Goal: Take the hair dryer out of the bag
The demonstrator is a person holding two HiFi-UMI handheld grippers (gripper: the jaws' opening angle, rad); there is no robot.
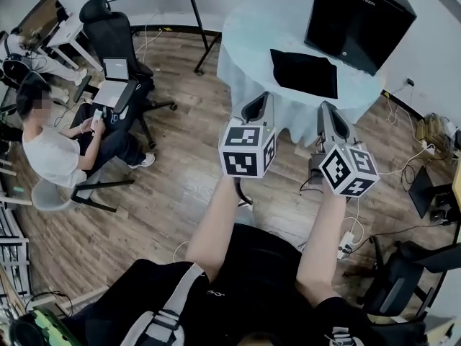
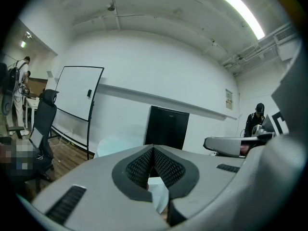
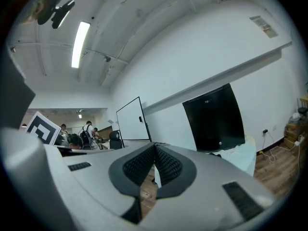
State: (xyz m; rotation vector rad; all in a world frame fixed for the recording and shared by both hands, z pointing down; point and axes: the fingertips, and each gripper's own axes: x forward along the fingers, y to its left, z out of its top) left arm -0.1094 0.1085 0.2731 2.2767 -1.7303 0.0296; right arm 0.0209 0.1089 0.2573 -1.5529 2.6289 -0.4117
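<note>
A flat black bag [image 1: 304, 72] lies on the round table with a pale cloth [image 1: 252, 45], in front of a big black box [image 1: 358, 20]. No hair dryer shows anywhere. My left gripper [image 1: 258, 101] and right gripper [image 1: 328, 109] are held side by side over the wooden floor, short of the table's near edge, both pointing at it. In the left gripper view the left gripper [image 2: 153, 148] has its pads pressed together with nothing between them, and the table [image 2: 120, 146] and black box [image 2: 167, 128] lie ahead. The right gripper [image 3: 155, 147] is also shut and empty.
A person sits at the left [image 1: 54, 146] beside a black office chair [image 1: 115, 38] holding a laptop. Whiteboard stand legs [image 1: 205, 42] stand left of the table. Cables and a power strip [image 1: 347, 244] lie on the floor at right, near another black chair [image 1: 396, 280].
</note>
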